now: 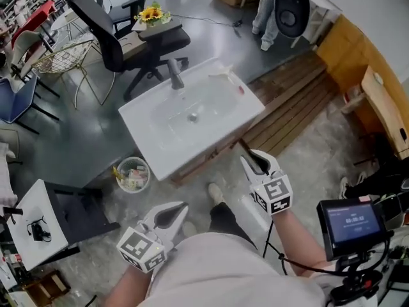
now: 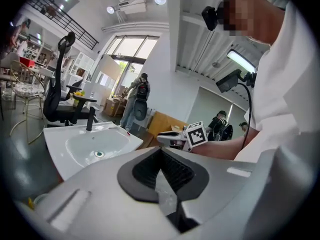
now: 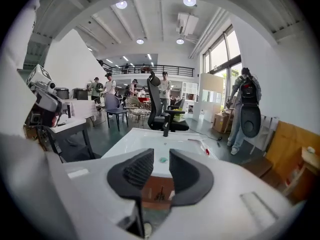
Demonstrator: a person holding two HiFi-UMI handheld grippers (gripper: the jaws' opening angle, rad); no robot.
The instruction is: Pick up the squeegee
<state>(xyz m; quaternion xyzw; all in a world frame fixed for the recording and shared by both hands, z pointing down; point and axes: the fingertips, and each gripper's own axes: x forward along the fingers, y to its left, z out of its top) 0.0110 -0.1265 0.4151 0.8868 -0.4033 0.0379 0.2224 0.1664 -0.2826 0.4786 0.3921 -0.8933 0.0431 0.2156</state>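
Your right gripper (image 3: 161, 156) was released: its two dark pads (image 3: 189, 171) stood apart with a clear gap between them, and nothing was gripped or touched. Through that gap you could see the near edge of the white sink (image 1: 146, 121) and the brown cabinet front below it. Your left gripper (image 2: 161, 151) was clenched on nothing: its ribbed pads (image 2: 176, 170) met at the tips and held no object. In the head view both grippers hung short of the sink's near edge, the left one low and beside the small waste bin (image 1: 131, 174), the right one just off the sink's near right corner. The squeegee (image 1: 231, 80) lay on the sink's far right rim, to the right of the dark faucet (image 1: 174, 73), with its red end toward the corner. It was well apart from both grippers and neither one touched it. A black office chair (image 1: 112, 43) stood behind the sink.
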